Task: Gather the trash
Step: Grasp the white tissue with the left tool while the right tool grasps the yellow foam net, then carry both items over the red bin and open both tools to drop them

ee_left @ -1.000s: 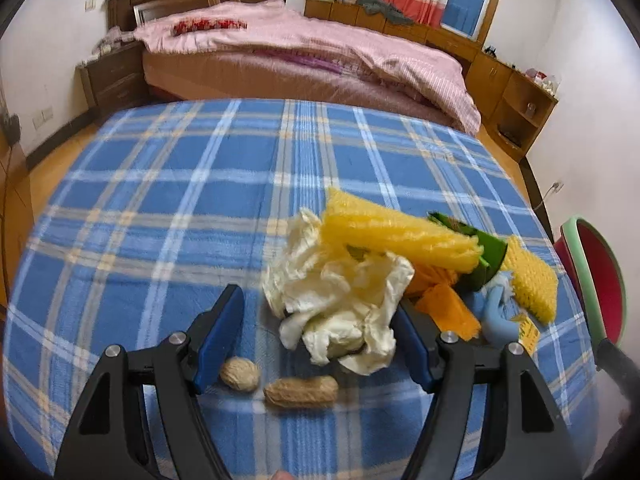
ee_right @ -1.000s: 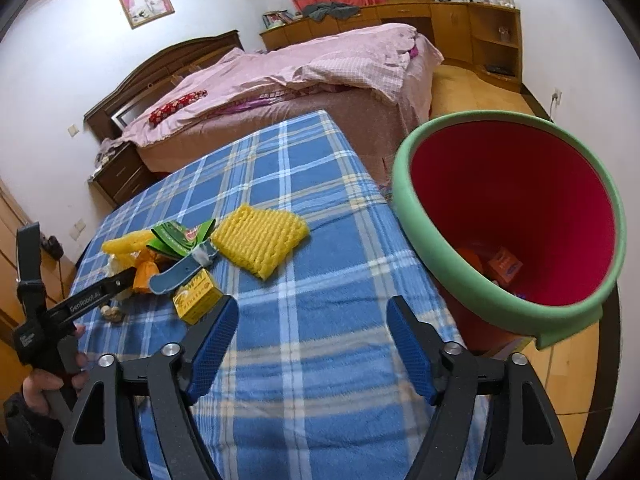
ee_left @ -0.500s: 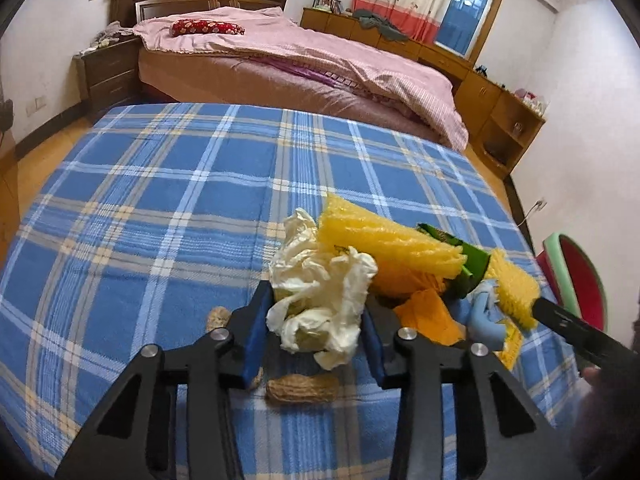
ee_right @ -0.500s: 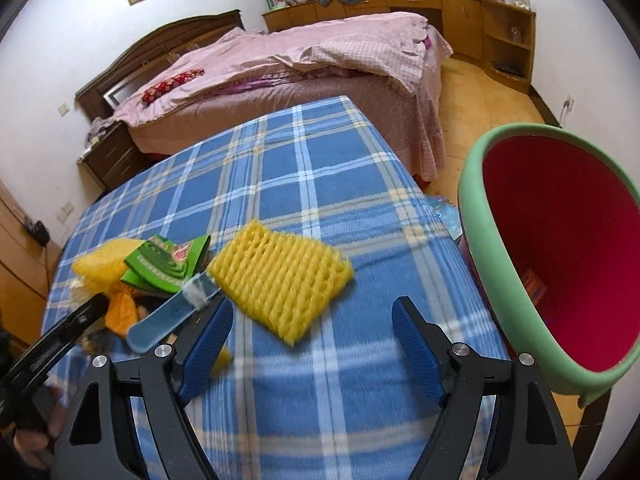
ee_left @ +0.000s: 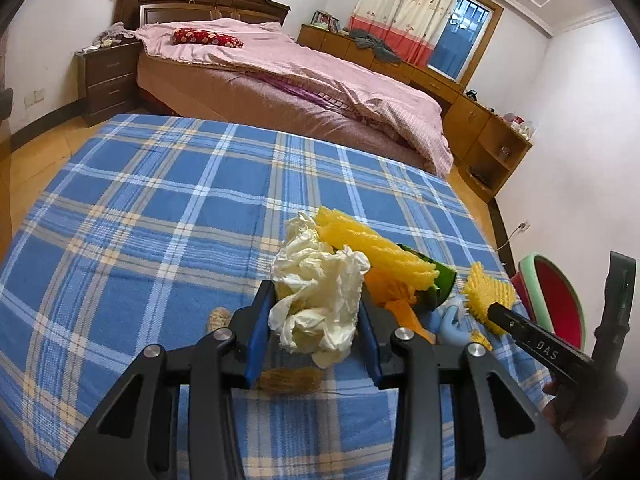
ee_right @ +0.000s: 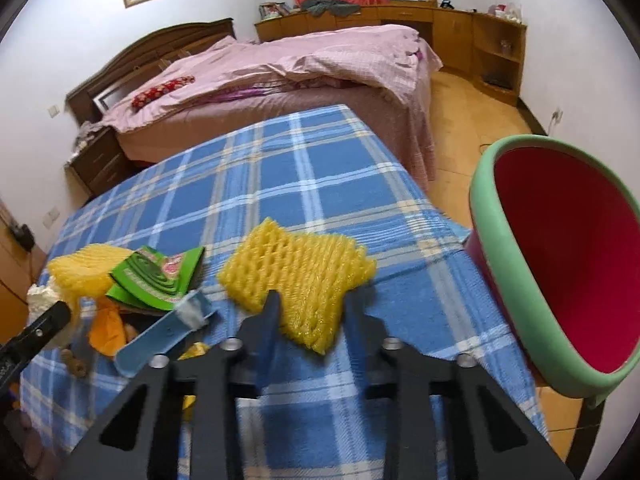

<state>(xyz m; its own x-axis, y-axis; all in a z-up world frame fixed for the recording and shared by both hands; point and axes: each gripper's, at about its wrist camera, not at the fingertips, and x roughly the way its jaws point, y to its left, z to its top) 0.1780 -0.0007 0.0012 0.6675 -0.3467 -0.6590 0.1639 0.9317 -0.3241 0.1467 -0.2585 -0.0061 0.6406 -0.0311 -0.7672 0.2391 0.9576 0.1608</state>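
Left gripper [ee_left: 316, 334] is clamped on the crumpled white tissue [ee_left: 318, 300], peanuts [ee_left: 289, 379] just beside it. Right gripper [ee_right: 310, 316] is closing narrow around the near corner of the yellow foam net [ee_right: 298, 270] on the blue plaid tablecloth [ee_right: 288, 168]. The green-rimmed red bin [ee_right: 516, 280] sits right of the table.

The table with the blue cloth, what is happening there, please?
A person is clearing trash from the table with two handheld grippers. The left gripper is clamped on a crumpled white tissue. The right gripper is closing on a yellow foam net that lies between its jaws. A red bin with a green rim waits at the table's edge; peanuts and wrappers remain.
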